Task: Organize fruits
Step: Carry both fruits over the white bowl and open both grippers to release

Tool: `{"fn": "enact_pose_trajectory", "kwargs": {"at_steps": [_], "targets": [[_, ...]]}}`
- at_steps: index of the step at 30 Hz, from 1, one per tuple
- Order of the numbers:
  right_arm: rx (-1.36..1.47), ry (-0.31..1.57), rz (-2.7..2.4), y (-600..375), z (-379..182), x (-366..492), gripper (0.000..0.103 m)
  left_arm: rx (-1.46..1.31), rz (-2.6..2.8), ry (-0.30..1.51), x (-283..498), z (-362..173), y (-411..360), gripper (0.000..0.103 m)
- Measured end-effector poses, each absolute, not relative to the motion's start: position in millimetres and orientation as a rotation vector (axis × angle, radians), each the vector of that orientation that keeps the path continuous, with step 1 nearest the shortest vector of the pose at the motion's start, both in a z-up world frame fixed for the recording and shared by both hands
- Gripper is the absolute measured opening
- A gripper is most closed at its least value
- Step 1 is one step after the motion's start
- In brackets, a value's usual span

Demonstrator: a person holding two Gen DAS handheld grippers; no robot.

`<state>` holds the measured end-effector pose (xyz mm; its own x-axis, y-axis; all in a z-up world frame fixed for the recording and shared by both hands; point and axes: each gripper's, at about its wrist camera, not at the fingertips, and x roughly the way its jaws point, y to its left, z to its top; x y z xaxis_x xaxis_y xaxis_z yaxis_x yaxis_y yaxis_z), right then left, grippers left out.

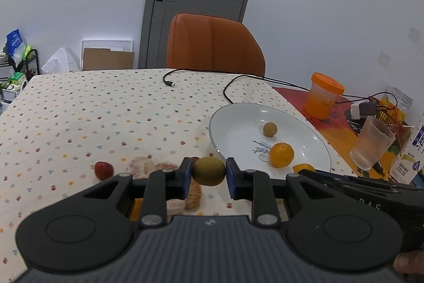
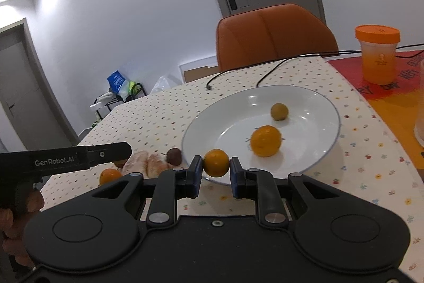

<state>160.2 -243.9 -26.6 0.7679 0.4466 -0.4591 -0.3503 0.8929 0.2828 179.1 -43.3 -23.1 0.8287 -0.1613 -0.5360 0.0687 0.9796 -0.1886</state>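
My left gripper (image 1: 208, 173) is shut on a green-brown kiwi (image 1: 208, 171), held above the table just left of the white plate (image 1: 233, 121). My right gripper (image 2: 216, 166) is shut on a small orange (image 2: 216, 163) at the plate's near rim (image 2: 328, 150). In the plate lie an orange (image 2: 265, 140) and a small olive-brown fruit (image 2: 279, 111); both also show in the left wrist view, the orange (image 1: 281, 155) and the small fruit (image 1: 270, 129). On the cloth lie a strawberry (image 1: 103, 170), peeled citrus segments (image 1: 140, 166), a dark round fruit (image 2: 174, 155) and another orange (image 2: 110, 176).
An orange-lidded jar (image 1: 323, 96), a frosted glass (image 1: 371, 146) and a carton (image 1: 409, 161) stand right of the plate on a red mat. Black cables (image 1: 228, 89) run across the far table. An orange chair (image 1: 214, 44) stands behind the table.
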Motion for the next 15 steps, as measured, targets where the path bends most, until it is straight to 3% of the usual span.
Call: {"fn": "enact_pose_trajectory", "kwargs": {"at_steps": [8, 11, 13, 15], "targets": [[0.216, 0.537, 0.396, -259, -30, 167, 0.022, -0.144, -0.145, 0.578, 190, -20, -58, 0.026], [0.231, 0.532, 0.375, -265, -30, 168, 0.036, -0.134, -0.161, 0.575, 194, -18, -65, 0.026], [0.240, 0.532, 0.372, -270, -30, 167, 0.056, -0.126, -0.170, 0.574, 197, -17, -69, 0.026], [0.247, 0.517, 0.365, -273, -30, 164, 0.057, -0.122, -0.179, 0.575, 200, -17, -74, 0.026]]}}
